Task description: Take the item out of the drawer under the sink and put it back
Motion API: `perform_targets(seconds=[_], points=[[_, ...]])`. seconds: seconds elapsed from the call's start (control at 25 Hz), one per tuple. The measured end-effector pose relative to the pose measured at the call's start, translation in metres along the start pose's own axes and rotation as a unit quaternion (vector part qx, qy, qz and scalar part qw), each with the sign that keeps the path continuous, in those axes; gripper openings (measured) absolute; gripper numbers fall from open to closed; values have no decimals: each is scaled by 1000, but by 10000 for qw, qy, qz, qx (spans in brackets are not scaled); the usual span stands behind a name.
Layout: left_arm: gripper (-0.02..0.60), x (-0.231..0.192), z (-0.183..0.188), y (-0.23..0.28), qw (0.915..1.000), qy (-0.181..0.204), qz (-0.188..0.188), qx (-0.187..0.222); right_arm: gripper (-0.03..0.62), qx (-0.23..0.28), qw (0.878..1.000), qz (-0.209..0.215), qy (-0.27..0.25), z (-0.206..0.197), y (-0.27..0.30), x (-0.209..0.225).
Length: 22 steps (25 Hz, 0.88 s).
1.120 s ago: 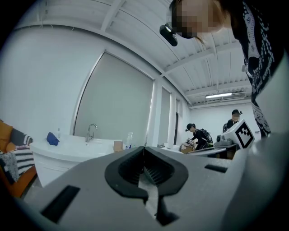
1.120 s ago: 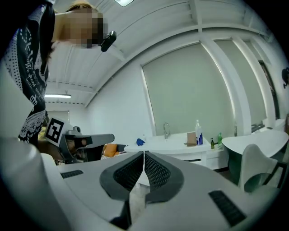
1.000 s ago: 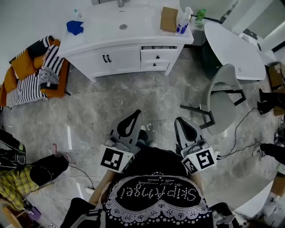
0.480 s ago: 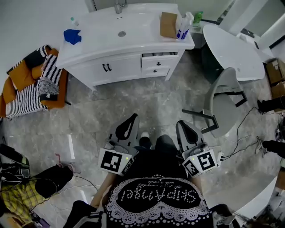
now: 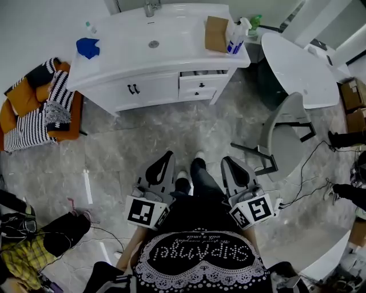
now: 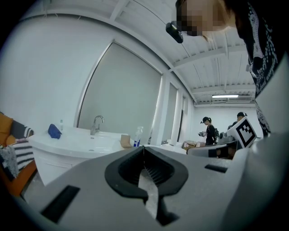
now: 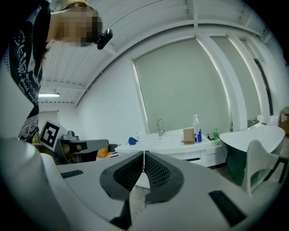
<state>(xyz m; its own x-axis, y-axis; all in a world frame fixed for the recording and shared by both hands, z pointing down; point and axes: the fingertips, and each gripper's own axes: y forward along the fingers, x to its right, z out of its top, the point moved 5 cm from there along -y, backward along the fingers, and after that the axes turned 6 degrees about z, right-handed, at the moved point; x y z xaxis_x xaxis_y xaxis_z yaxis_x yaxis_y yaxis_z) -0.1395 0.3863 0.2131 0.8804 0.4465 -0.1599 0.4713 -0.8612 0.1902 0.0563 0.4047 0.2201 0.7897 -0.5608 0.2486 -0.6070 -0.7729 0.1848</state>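
Observation:
The white sink vanity [image 5: 154, 54] stands ahead across the floor. Its two small drawers [image 5: 200, 86] with black knobs sit at its right end. The upper one shows a narrow dark gap along its top. What lies inside is hidden. My left gripper [image 5: 167, 155] and right gripper [image 5: 229, 162] are held side by side in front of the person's body, well short of the vanity. Both point toward it. The left gripper [image 6: 144, 148] has its jaws closed together with nothing between them. The right gripper [image 7: 144, 153] is likewise shut and empty.
On the vanity top are a brown box [image 5: 216, 26], a spray bottle [image 5: 235, 31], a blue cloth [image 5: 87, 47] and a faucet [image 5: 150, 7]. A grey chair [image 5: 283, 129] and round white table [image 5: 300, 63] stand right. An orange seat with striped cushions [image 5: 40, 109] is left. Cables [image 5: 309, 166] lie right.
The person has stepped toward the vanity, carrying both grippers forward together. A foot now shows between the grippers. Both sets of jaws stayed shut.

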Motion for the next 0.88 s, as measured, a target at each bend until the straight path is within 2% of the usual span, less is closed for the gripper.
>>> perform_targets(seconds=[0.2,0.4,0.68,0.88], points=[[5,-4,8,37,9999,-62,120,-94,21,-42,9999,112,38,13,25,33],[5,-7,24,81,9996,-58,272,92,21,-14,9996,290,-68,32,53,72],[6,11,30,133,9998,-61,120,120,21,14,9991,391,-140,48,72,119],[5,13,36,155,9996,3,238,180,21,24,9986,502,-161,56,81,142]])
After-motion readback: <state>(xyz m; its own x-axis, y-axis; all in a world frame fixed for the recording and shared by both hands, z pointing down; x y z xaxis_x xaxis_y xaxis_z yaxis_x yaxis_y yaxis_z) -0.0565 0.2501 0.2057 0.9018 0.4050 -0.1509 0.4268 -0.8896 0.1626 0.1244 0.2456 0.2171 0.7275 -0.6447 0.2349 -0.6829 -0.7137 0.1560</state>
